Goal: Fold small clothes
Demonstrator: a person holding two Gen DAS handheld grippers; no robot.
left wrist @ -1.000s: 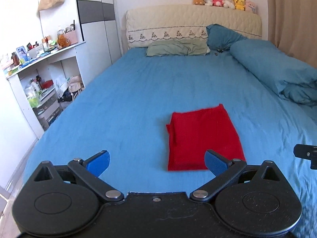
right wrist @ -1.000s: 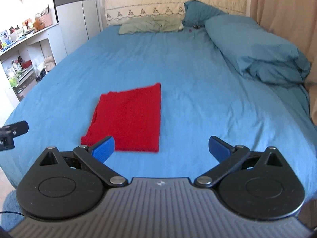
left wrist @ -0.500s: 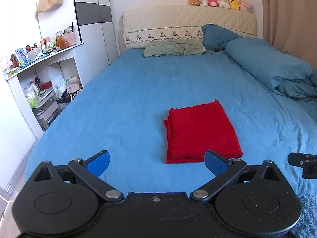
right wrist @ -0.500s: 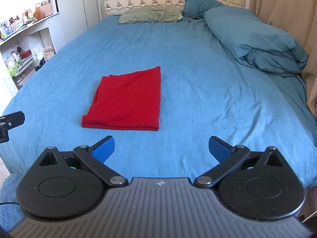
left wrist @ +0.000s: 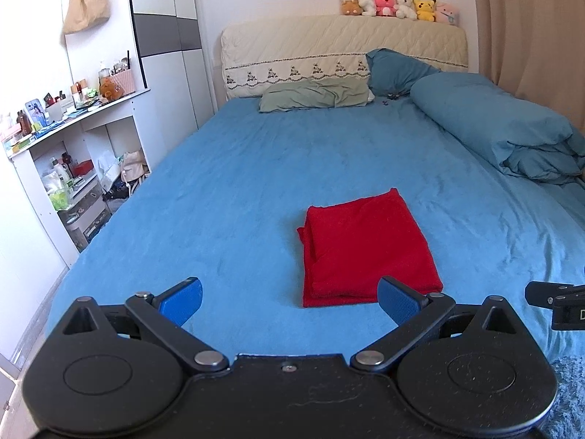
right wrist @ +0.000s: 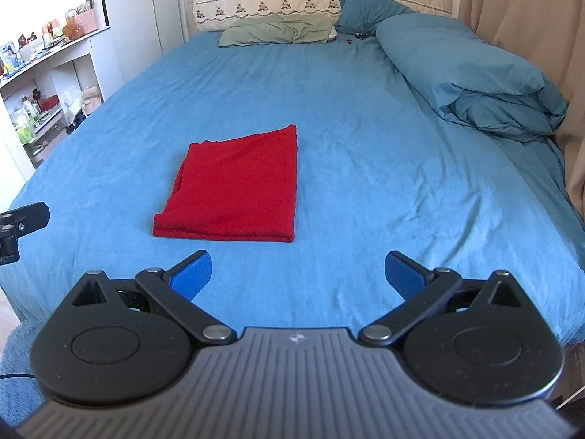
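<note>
— Blue bedding is covering the whole bed (left wrist: 256, 168), and the red cloth (left wrist: 365, 248) is lying folded into a flat rectangle near the foot end, a little toward the right of the bed's middle.

— Where are the grippers sitting against it?

— Both are hanging short of it, touching nothing. The left gripper (left wrist: 290, 298) is spreading its blue pads wide, the cloth's near edge showing just beyond its right pad. The right gripper (right wrist: 298, 276) is gaping too, with the cloth (right wrist: 237, 186) lying ahead and to its left.

— Anything one camera is catching that the other is missing?

— The left view is showing plush toys (left wrist: 398, 3) along the headboard and a bag (left wrist: 86, 7) hanging on the wall; the right view is cropping those out, but it is showing the folded duvet (right wrist: 475, 73) more fully, against the curtain.

— Room to work?

— Bare sheet is surrounding the cloth on every side. Shelves (left wrist: 73, 168) are standing off the bed's left edge, well apart from the cloth.
</note>
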